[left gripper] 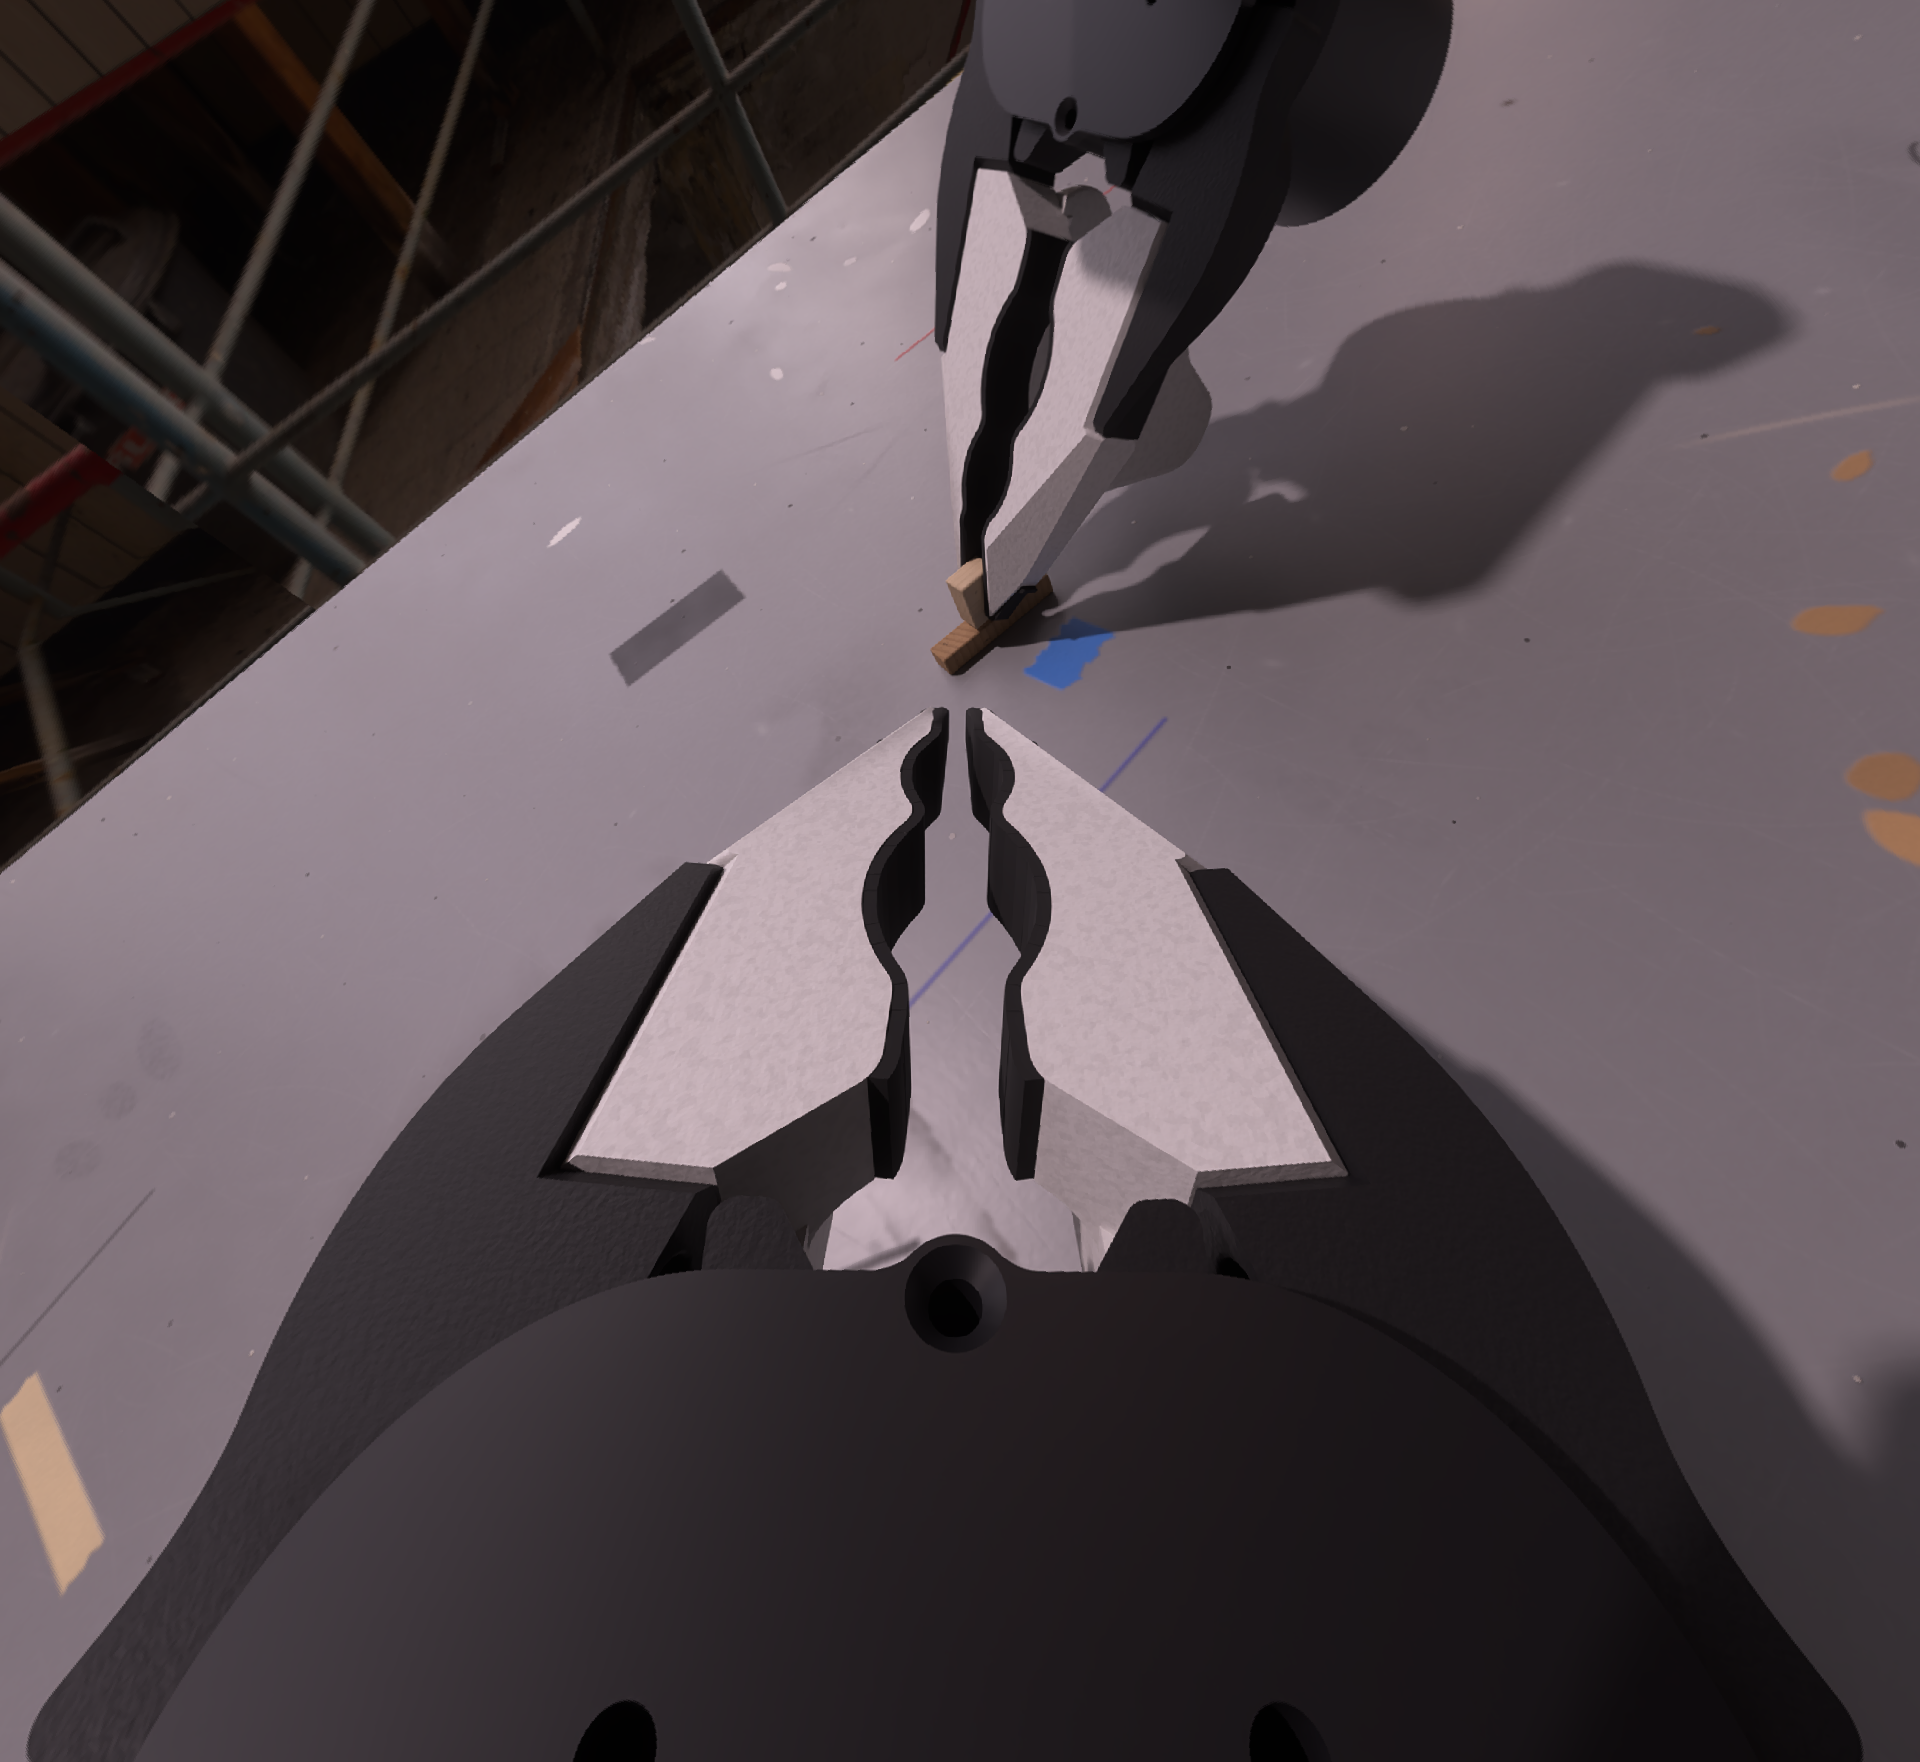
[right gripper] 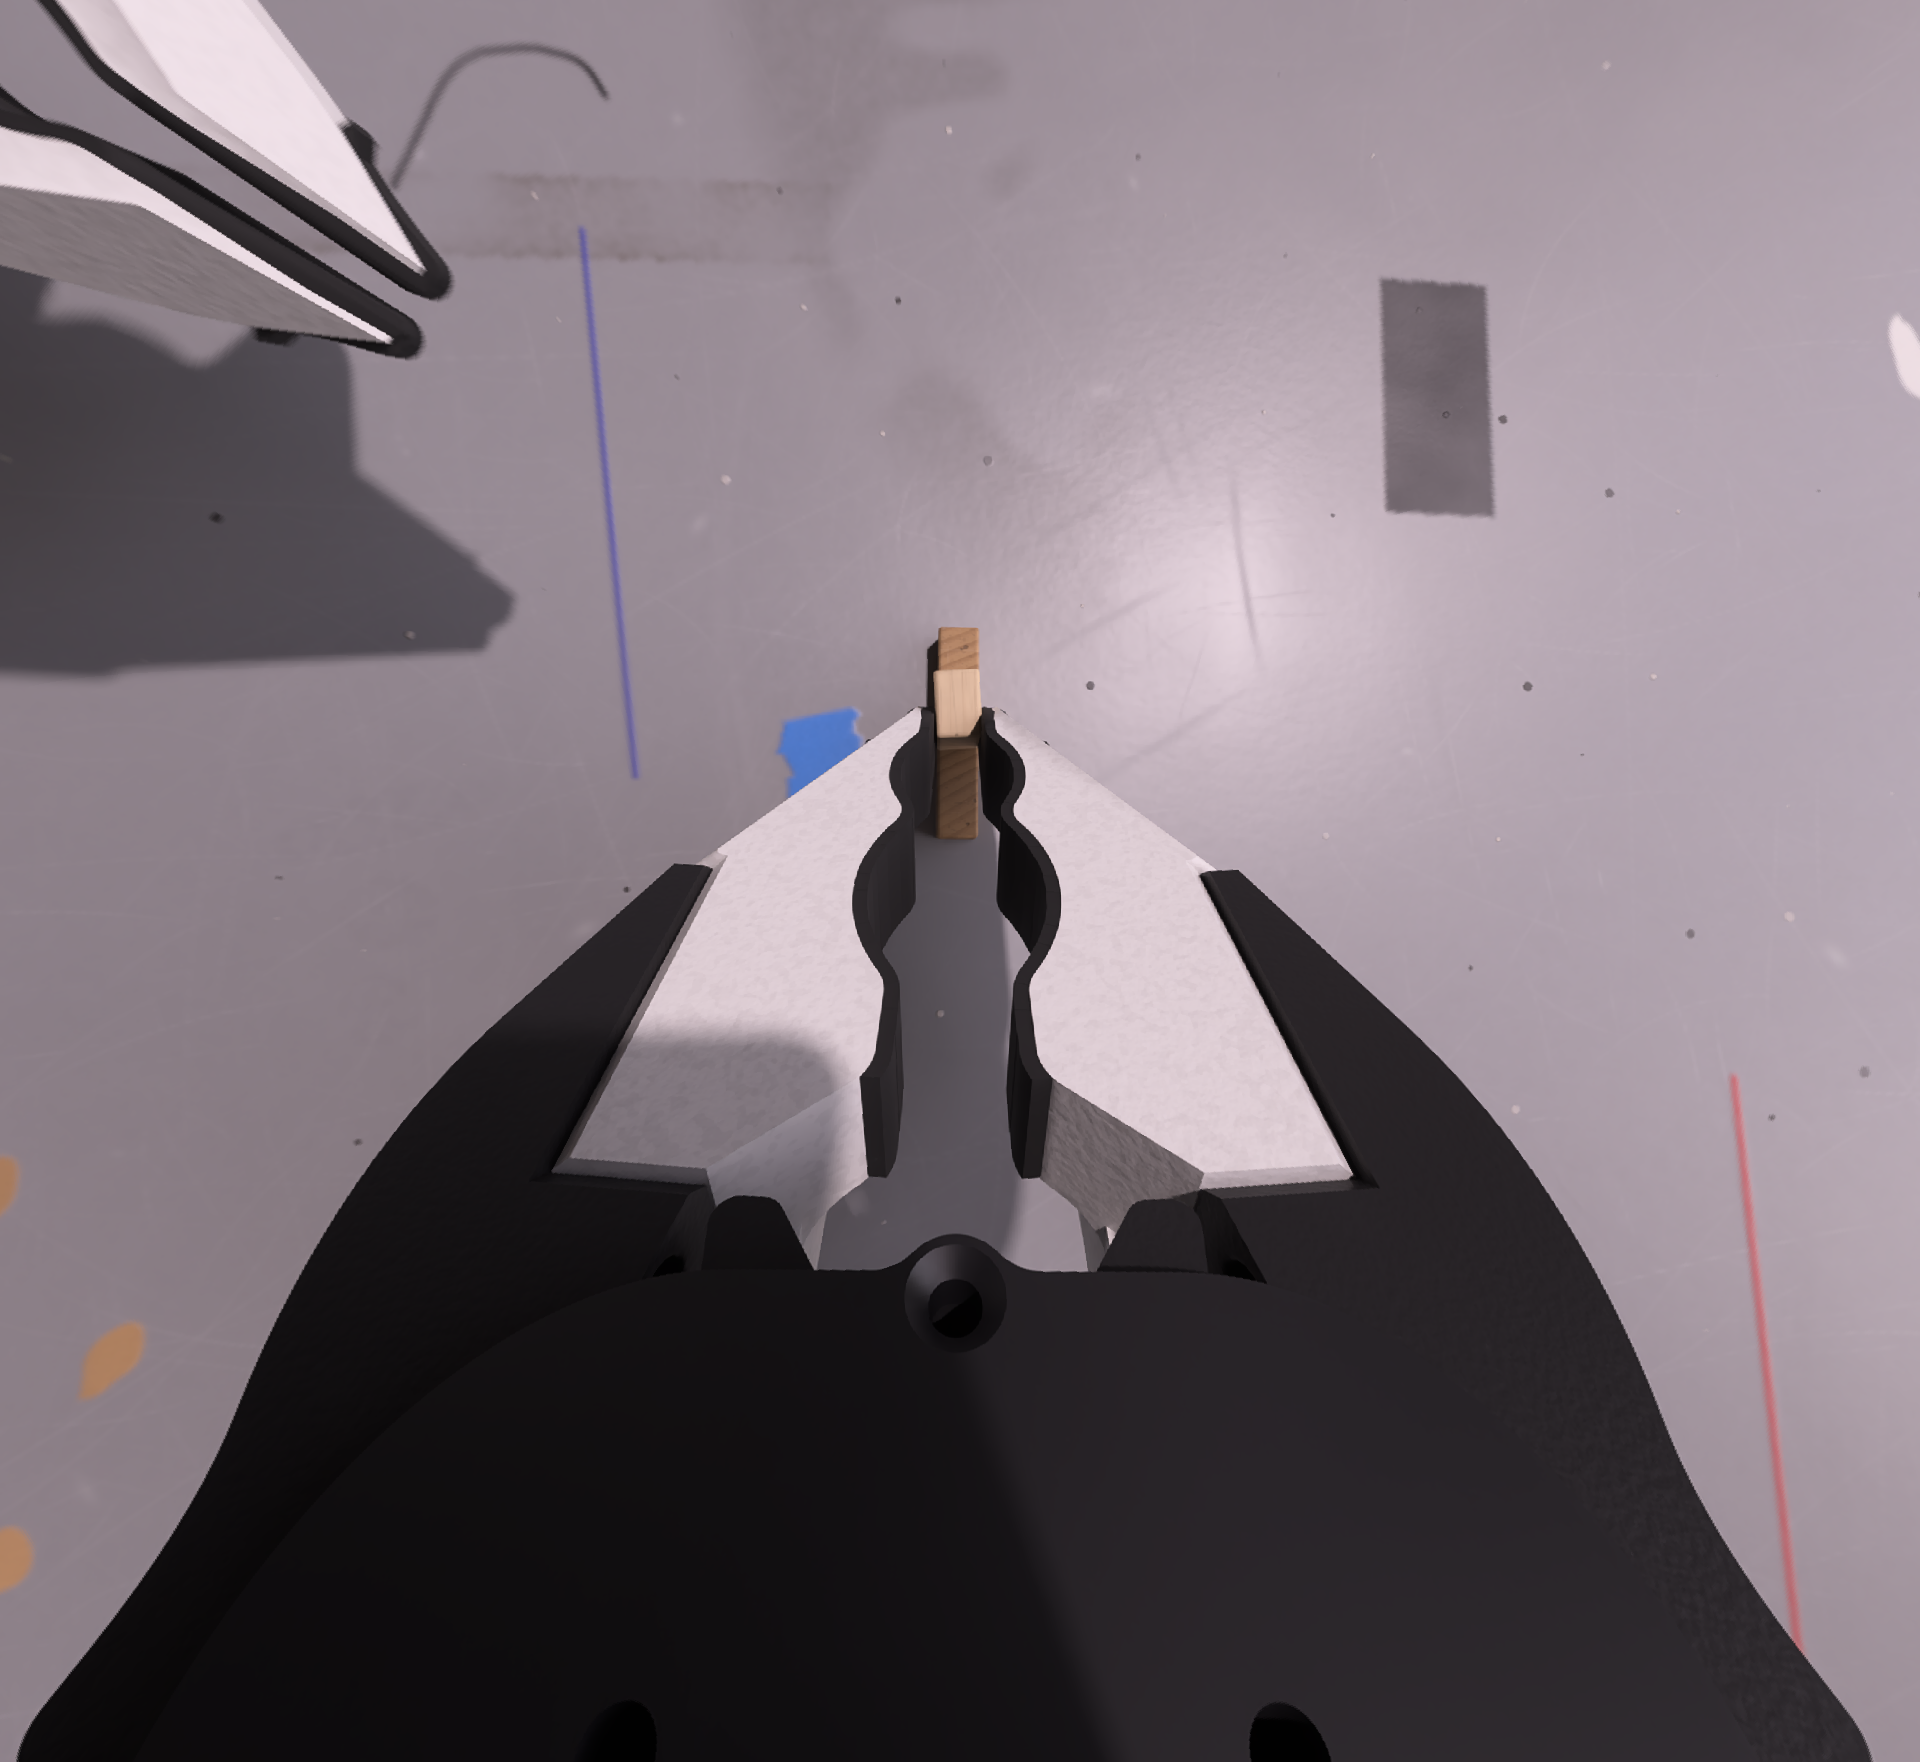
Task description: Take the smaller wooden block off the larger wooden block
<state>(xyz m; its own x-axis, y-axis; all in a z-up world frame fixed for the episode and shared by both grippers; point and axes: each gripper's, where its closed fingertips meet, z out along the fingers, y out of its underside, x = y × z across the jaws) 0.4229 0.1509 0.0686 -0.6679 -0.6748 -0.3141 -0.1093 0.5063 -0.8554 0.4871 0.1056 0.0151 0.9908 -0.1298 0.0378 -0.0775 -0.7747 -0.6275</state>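
the step in hand looks like the grasp itself: the right gripper (right gripper: 956,723) has its fingertips down on either side of the smaller wooden block (right gripper: 957,702), the pale piece that sits on top of the larger wooden block (right gripper: 957,793), a darker flat strip lying on the grey counter (right gripper: 1299,154). in the right wrist view the jaws are drawn in narrow with the pale block between the tips, so they appear closed on it, though whether the pads press it firmly cannot be told. the left wrist view shows the same pair, smaller wooden block (left gripper: 966,588) standing above the larger wooden block (left gripper: 971,642), with the right gripper (left gripper: 987,585) reaching down to them from the far side.

the blocks sit well in from the counter's edges, just beside a blue patch (left gripper: 1070,654) and some way from the far left edge, where the surface ends against dark scaffolding (left gripper: 343,154).

the left gripper (left gripper: 957,717) hovers short of the blocks, its tips nearly together with only a slit between them, holding nothing.

the lift does not seem begun, since the small block appears to rest on the strip. the next move probably calls for a straight rise without twisting, so the strip is not dragged along; the left gripper could pin the strip if it follows.
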